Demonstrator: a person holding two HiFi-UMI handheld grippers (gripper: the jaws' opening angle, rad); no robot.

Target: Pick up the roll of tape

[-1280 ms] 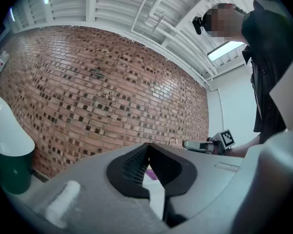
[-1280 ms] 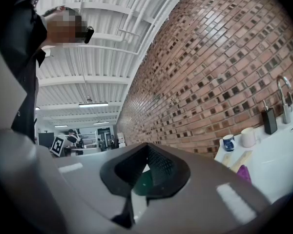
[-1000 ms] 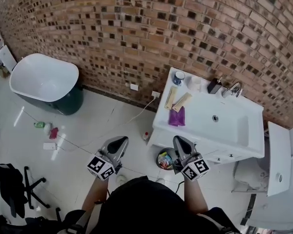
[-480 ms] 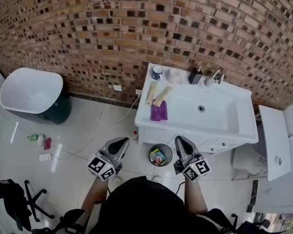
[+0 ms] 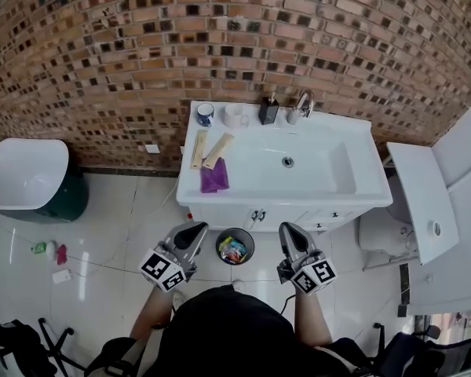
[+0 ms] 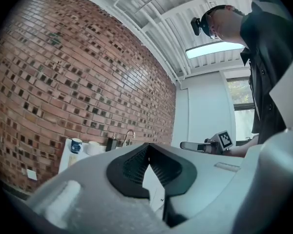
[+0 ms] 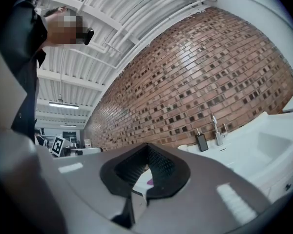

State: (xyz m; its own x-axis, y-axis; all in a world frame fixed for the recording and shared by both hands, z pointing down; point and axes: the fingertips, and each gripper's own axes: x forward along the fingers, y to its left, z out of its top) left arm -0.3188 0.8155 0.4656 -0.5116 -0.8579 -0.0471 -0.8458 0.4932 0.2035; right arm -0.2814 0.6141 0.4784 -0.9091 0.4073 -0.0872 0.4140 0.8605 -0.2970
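The left gripper (image 5: 195, 228) has its jaws pressed together with nothing between them, and the right gripper (image 5: 286, 228) looks the same: tips meeting, empty. Both point level toward the white vanity (image 5: 353, 199), which stands ahead of them and well apart.

The likely roll of tape (image 5: 235, 115) is the white ring at the far back of the counter, ahead of the gap between the two grippers and close to the brick wall (image 5: 141, 45). A blue mug (image 5: 206, 114) stands just beside it on the left gripper's side, and a dark bottle (image 5: 268, 111) is near it on the right gripper's side, with the faucet (image 5: 301, 107) beyond.

The main hazard is probably arriving with the jaws together. They would shove the roll into the wall or the mug instead of straddling it. Opened wide enough for the roll, one jaw may clip the mug or the bottle, since the gaps on either side look tight.

A shallow pinch on the smooth rim could let the roll slip, tip and run into the basin (image 5: 298, 167). On the approach from the left gripper's side, the purple cloth (image 5: 213, 179) and two tan pieces (image 5: 209, 149) lie nearer the jaws and could be dragged.
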